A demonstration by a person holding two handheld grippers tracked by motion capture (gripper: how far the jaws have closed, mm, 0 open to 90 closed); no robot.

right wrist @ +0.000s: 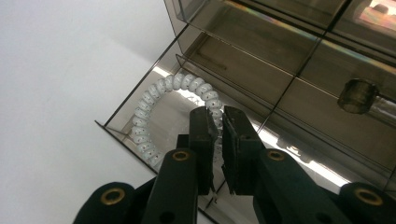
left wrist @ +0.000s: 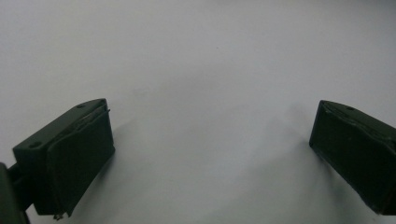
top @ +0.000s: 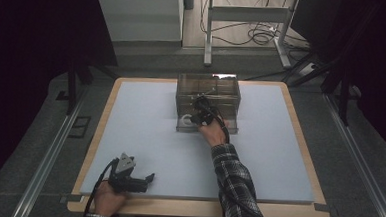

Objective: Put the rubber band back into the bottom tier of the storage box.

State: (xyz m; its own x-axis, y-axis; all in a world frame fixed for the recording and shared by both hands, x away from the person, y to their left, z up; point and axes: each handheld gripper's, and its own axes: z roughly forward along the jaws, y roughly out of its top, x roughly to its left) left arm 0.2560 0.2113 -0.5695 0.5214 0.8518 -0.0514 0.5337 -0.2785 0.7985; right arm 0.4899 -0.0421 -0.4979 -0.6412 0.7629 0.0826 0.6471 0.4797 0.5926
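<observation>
— Where's the right gripper [right wrist: 218, 140] at the moment?

— Up at the far middle of the surface [top: 144, 131], at the smoky clear organizer box [top: 207, 97] that sits there. The person's right hand [top: 212, 133], in a plaid sleeve [top: 235, 181], reaches forward and has the gripper tipped down into the open drawer [right wrist: 140, 109] pulled out of the box on its near side.

— And its fingers?

— Pressed nearly together, only a thin slit between them. They are closed on the white spiral hair tie [right wrist: 154, 102]; the coil runs right in between the pads [right wrist: 203, 140].

— So where is the hair tie lying?

— In that drawer, curled in an arc. Most of it hangs to the left of the fingers, against the drawer's floor and close to its front corner. From above you can see it as a pale ring [top: 186, 120] at the near left end of the box.

— What about the left gripper [top: 137, 181]?

— Down at the near left corner of the surface, held low in the left hand [top: 107, 198], well apart from the box. Its fingers [left wrist: 74, 158] stand wide open with nothing between them, just bare pale surface below.

— Anything else in the box?

— Dividers, and a small round knob [right wrist: 357, 95] on a farther compartment. I can't tell what else it holds.
</observation>
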